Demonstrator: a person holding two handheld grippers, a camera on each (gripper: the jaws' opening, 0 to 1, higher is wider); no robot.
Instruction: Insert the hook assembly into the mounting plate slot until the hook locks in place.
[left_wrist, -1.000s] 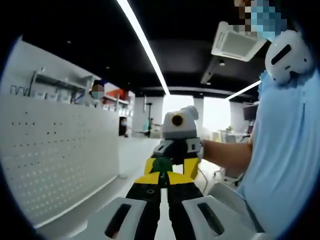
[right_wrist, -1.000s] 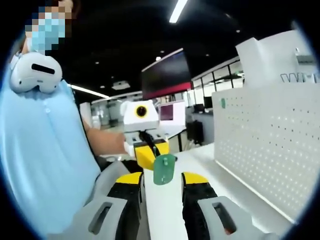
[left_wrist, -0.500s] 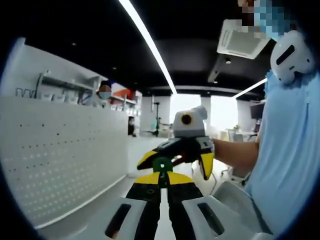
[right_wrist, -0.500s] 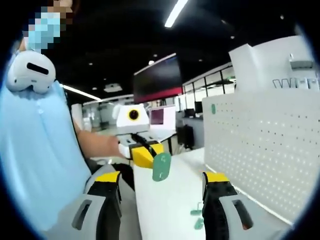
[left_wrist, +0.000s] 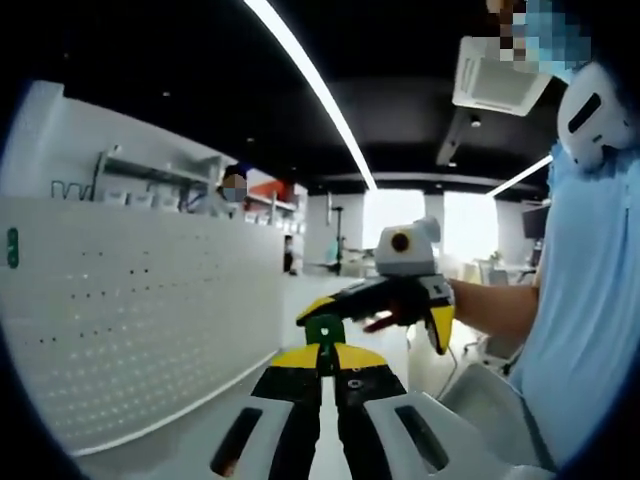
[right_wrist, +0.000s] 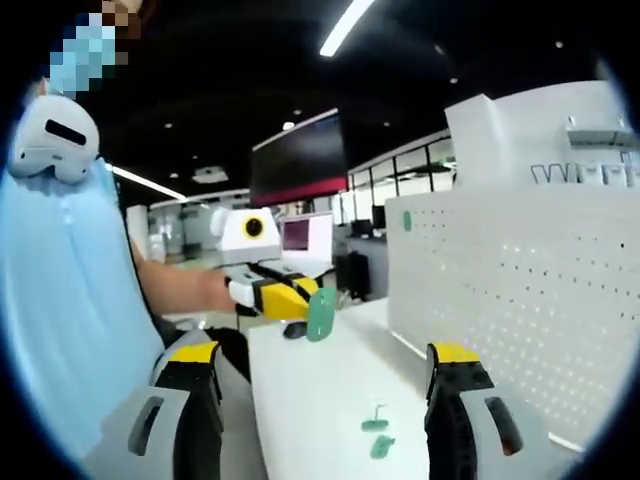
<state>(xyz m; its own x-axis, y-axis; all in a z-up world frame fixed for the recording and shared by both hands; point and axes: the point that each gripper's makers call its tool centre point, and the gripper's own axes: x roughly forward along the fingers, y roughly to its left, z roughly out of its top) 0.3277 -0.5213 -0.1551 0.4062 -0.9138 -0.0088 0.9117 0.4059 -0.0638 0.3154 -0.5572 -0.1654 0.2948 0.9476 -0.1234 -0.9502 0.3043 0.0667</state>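
On the left, our left tongs pinch the small green plastic hook piece; right tongs are spread wide. Handover looks done; next we carry it to the white perforated mounting plate.

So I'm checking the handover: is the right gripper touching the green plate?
Apart. In the right gripper view the right gripper stands wide open, and the green plate sits ahead, pinched in the left gripper, with bare table between the jaws.
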